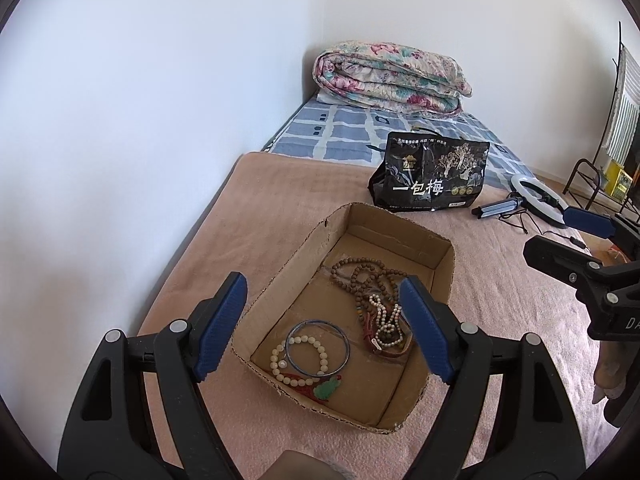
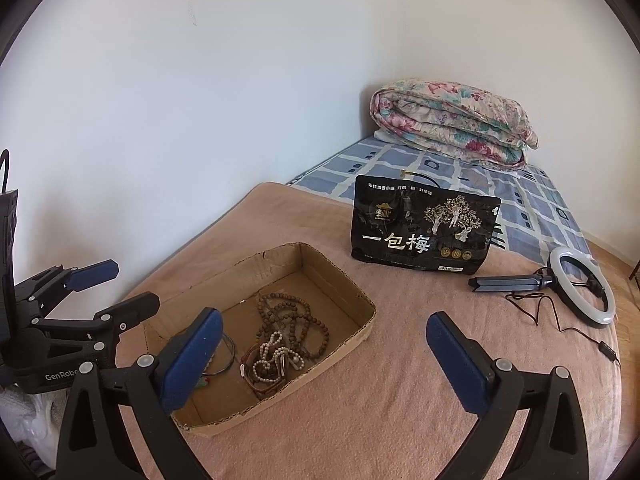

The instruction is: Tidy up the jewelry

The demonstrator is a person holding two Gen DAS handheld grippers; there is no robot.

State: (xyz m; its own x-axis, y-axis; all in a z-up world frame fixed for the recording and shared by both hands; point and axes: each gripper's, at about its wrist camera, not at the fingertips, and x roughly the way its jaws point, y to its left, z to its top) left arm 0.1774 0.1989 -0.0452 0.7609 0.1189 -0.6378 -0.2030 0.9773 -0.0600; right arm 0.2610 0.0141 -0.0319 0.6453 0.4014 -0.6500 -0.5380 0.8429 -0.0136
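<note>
Cardboard tray [image 1: 442,258], shallow, torn edges, set on a pink blanket [image 1: 280,184] spread over the bed; serves as the collecting place for the jewelry, all pieces seen lie inside it. Contents, far half: long brown bead strand [image 1: 360,276], coiled in loops, overlapped by a shorter pale bead strand [image 1: 384,316] and a reddish strap piece [image 1: 370,338], the three tangled into one heap. Contents, near half: thin blue bangle [image 1: 319,346] lying flat, crossing a cream bead bracelet [image 1: 298,360], with a green pendant on red cord [image 1: 327,389] touching the bracelet's near side; this group lies apart from the heap. Left gripper [image 1: 320,320]: blue pads spread, nothing between them, held above the tray and angled down onto it, likely poised over the contents. Right gripper [image 2: 324,348]: fingers spread wide with nothing between them, hanging over the blanket at the tray's right edge, probably clear of the load. Judgement: pieces appear gathered; untangling the heap may remain. Bystanding items, beyond the tray on the blanket: black snack bag [image 2: 424,228], propped upright; ring light [image 2: 582,290] on a folded stand, cable trailing. At the far end, against the wall corner: folded floral quilt [image 2: 452,120] on a blue checked sheet [image 2: 400,168]
</note>
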